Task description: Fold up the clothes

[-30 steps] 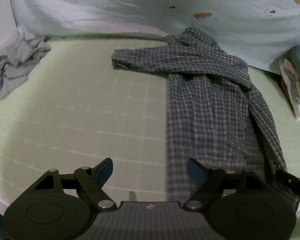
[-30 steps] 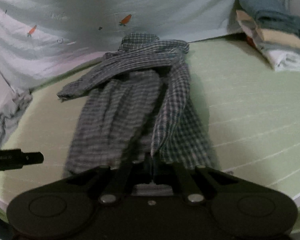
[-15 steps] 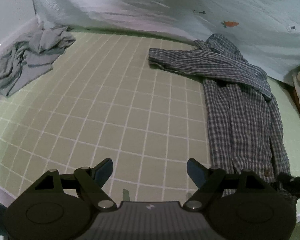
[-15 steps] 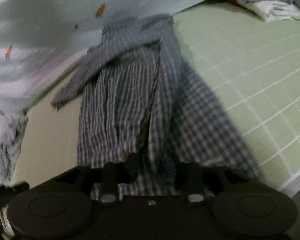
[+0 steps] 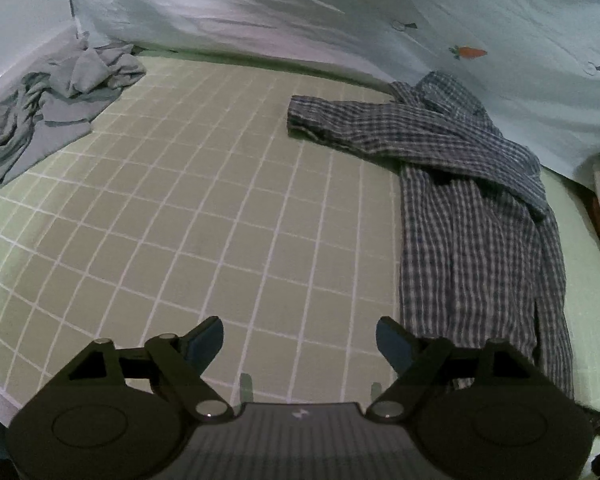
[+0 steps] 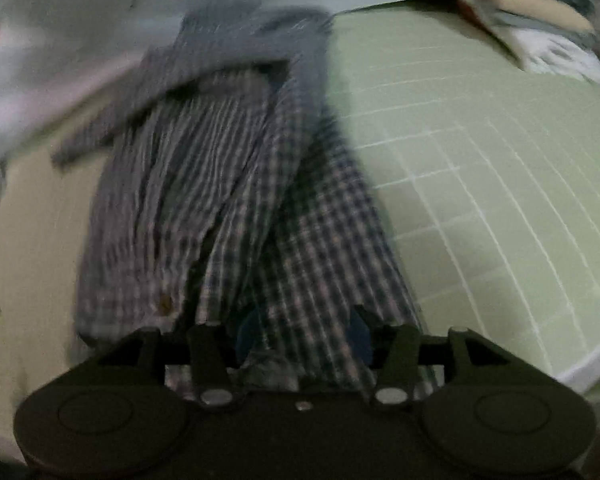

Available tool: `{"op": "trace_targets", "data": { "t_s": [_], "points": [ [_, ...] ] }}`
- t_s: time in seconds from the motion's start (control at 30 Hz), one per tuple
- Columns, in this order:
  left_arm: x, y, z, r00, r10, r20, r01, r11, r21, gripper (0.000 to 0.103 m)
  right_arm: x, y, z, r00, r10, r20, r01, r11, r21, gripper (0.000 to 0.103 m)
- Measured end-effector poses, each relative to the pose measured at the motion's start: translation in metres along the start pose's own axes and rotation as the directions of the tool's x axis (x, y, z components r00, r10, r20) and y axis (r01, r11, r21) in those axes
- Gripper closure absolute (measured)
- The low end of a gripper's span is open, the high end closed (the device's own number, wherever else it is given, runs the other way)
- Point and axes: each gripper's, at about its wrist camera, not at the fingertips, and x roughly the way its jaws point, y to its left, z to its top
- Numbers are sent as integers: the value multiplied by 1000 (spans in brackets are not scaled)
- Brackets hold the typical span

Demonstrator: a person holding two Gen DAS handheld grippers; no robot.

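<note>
The left hand-held gripper (image 5: 299, 340) is wide open above the green gridded mat (image 5: 188, 208), holding nothing. The right hand-held gripper (image 6: 302, 338) has its fingers apart with the hem of the checked shirt (image 5: 472, 216) between them. The shirt lies long on the mat, one sleeve folded across. A crumpled grey garment (image 5: 56, 112) lies well apart.

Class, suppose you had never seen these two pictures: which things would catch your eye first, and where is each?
First, the checked shirt, lying lengthwise on the right of the green gridded mat, one sleeve stretched leftward across its top. Next, the crumpled grey garment at the mat's far left corner. The right gripper has shirt fabric between its parted fingers; the left gripper gapes empty.
</note>
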Motion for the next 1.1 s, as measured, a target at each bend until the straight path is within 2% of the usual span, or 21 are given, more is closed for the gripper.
{"op": "trace_targets", "data": {
  "t_s": [0.07,0.17,0.2,0.23,0.3,0.53,0.67,0.83,0.97,1.07,1.1],
  "points": [
    [3,-4,5,1000,13,-2,-13,1000,-20,17,4,9,6,1000,-3,-17,1,995,-96,51],
    [9,-8,16,999,32,-1,-32,998,-59,17,-3,6,28,999,9,33,-5,992,-129,49],
    [11,-10,20,999,37,-1,-37,997,-68,17,-6,5,35,999,14,51,-7,990,-139,43],
    [13,-11,24,999,44,2,-44,996,-72,17,-9,1,45,997,11,78,-1,992,-127,35],
    [18,-12,33,998,58,7,-57,995,-81,16,-13,-8,69,990,8,140,4,996,-90,29],
    [56,-3,87,996,86,27,-82,988,-131,16,9,-20,154,967,13,256,-9,1000,-15,23],
    [85,2,125,995,97,35,-91,983,-158,16,41,-19,217,955,15,296,-30,998,47,21],
    [136,7,184,997,79,16,-75,981,-179,16,83,-19,282,959,41,279,-89,983,162,19],
    [173,9,209,998,63,-9,-63,986,-157,16,129,-21,316,983,37,178,-82,965,250,20],
    [191,9,215,998,61,-29,-65,987,-148,18,148,-24,325,993,14,121,-50,952,302,27],
    [195,9,215,998,56,-31,-60,988,-144,18,151,-26,327,994,23,110,-57,948,312,35]
  ]
}}
